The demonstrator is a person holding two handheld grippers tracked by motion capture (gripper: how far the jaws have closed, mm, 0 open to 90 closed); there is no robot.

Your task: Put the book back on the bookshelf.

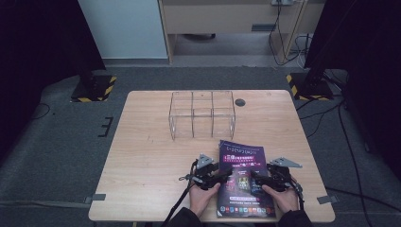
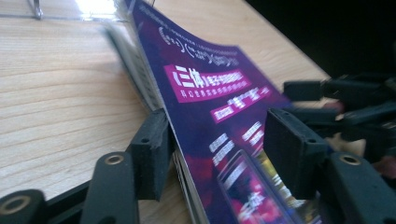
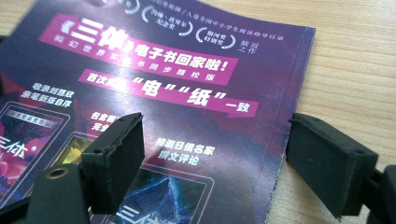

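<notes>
Both grippers, left [image 1: 222, 176] and right [image 1: 257, 178], straddled the magazine [image 1: 242, 163] edges, jaws apart; the clear organizer [image 1: 202, 115] beyond it stood empty, nothing lifted yet.

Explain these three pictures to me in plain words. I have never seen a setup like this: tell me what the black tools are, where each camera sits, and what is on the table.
No robot arm is at work: a person holds a two-jaw tool in each hand, the left gripper and the right gripper.

The high view comes from a fixed camera above the person's side, looking down on the light wooden table. The other two pictures come from cameras riding on the grippers, looking along their black jaws.

On the table lie a purple glossy magazine with white and pink print and, farther back, a clear plastic organiser divided into compartments.

Each gripper is open with its jaws straddling one side edge of the magazine: one jaw over the cover, the other at or beyond the edge. In the left gripper view the edge seems slightly raised. Neither has clamped it.
</notes>
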